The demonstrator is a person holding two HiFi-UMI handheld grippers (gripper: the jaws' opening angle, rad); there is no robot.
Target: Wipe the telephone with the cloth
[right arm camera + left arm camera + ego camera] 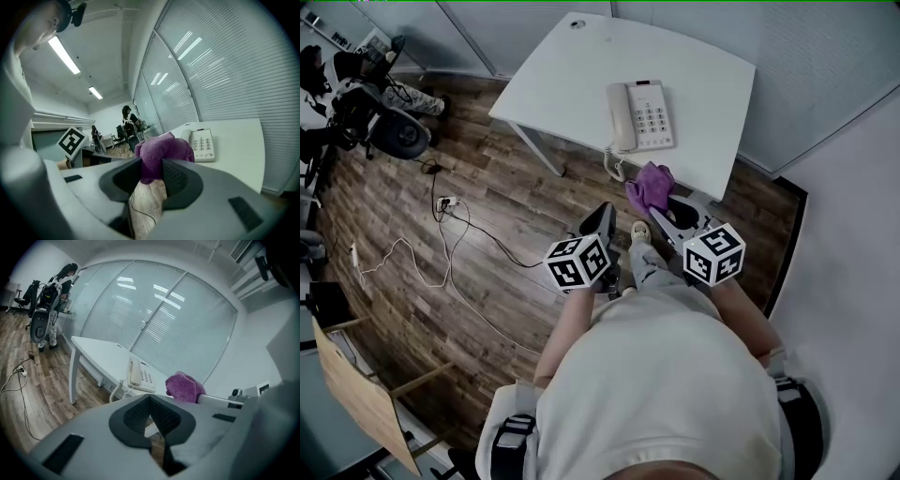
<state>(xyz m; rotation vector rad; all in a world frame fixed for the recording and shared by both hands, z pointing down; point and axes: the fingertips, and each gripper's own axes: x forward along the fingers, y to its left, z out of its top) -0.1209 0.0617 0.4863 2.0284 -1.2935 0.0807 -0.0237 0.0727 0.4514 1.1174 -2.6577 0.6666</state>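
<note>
Telephone: the telephone (640, 115) sits on the white table (572, 75), close to the edge nearest the person. Its handset is on the cradle and its coiled cord (614, 167) hangs over that edge.
Cloth: the purple cloth (651, 185) is bunched up and held in the air just off the table's near edge. It is near the telephone but not touching it.
Right gripper: the right gripper (151, 170) points toward the table, and its fingers (174, 176) are clamped on the cloth, which bulges out above them.
Left gripper: the left gripper (150, 408) is beside the right one, above the wooden floor (403, 206). Its fingers (133, 417) are pressed together with nothing between them.
Done so far: the cloth is in hand and has been brought near the table.
Left to do: all the wiping, as far as I can judge, since the cloth has no contact with the telephone yet. It has to be brought onto the handset and keypad and rubbed across them.
Left gripper's part: it may be needed to steady the telephone, though it touches nothing now.
</note>
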